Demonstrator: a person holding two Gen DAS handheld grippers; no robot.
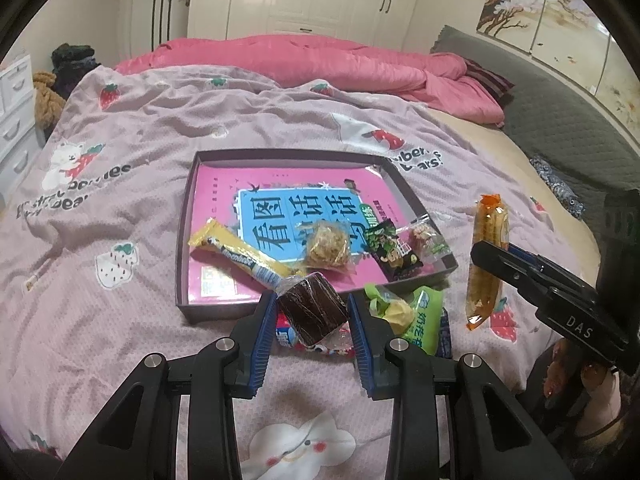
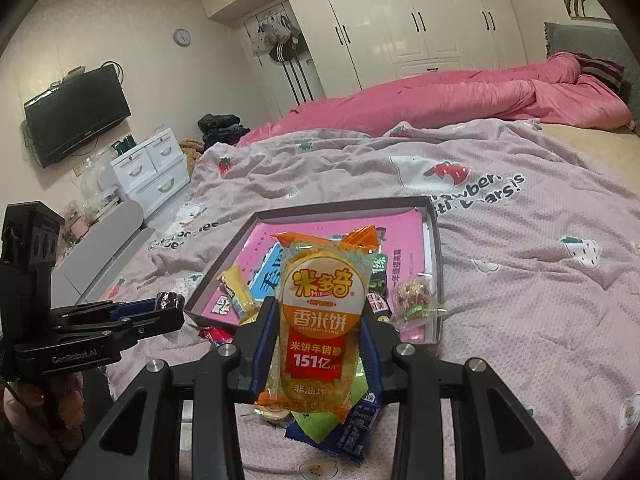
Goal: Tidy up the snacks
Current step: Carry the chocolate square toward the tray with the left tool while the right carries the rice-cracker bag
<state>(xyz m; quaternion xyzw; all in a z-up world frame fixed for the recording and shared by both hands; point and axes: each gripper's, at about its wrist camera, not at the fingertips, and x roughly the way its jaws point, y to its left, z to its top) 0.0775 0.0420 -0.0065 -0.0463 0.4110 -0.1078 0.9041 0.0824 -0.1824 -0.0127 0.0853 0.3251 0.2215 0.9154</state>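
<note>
My left gripper is shut on a brown cake in clear wrap, held over the near edge of the dark shallow box with a pink book inside. My right gripper is shut on a yellow-orange rice cracker packet, held upright above the bed; the packet also shows in the left wrist view, right of the box. In the box lie a yellow bar, a round nut cake, a green-black packet and a small clear packet.
Loose snacks lie on the quilt by the box's near edge: a green packet, a red-blue packet, a dark blue packet. A pink duvet is heaped at the far side. White drawers stand left of the bed.
</note>
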